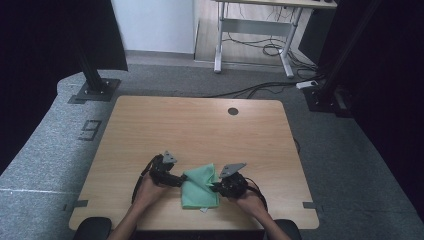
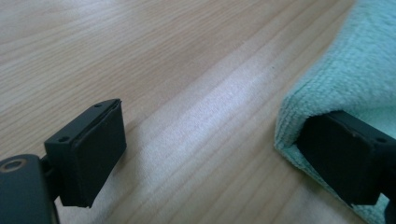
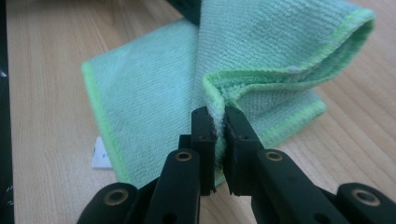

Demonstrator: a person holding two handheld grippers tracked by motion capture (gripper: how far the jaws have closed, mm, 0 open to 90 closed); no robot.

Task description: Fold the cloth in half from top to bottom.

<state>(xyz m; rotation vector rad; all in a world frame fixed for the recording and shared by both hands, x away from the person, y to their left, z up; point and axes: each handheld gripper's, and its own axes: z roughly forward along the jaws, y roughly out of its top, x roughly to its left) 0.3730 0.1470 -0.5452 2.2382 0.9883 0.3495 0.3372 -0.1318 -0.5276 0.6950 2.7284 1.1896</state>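
While pinched, cloth (image 3: 261, 60) folds (green).

Light wooden bench (image 1: 200, 125), rounded corners, round dark hole (image 1: 233, 111) near far edge. Standing on grey carpeted floor (image 1: 45, 145). Lying directly on it near front edge: folded green cloth (image 1: 199, 189), edged in brighter green, small white tag (image 3: 101, 154) peeking from beneath one side.

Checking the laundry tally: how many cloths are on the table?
1. The green cloth lies folded near the table's front edge, between the left gripper and right gripper; its folds could hide another.
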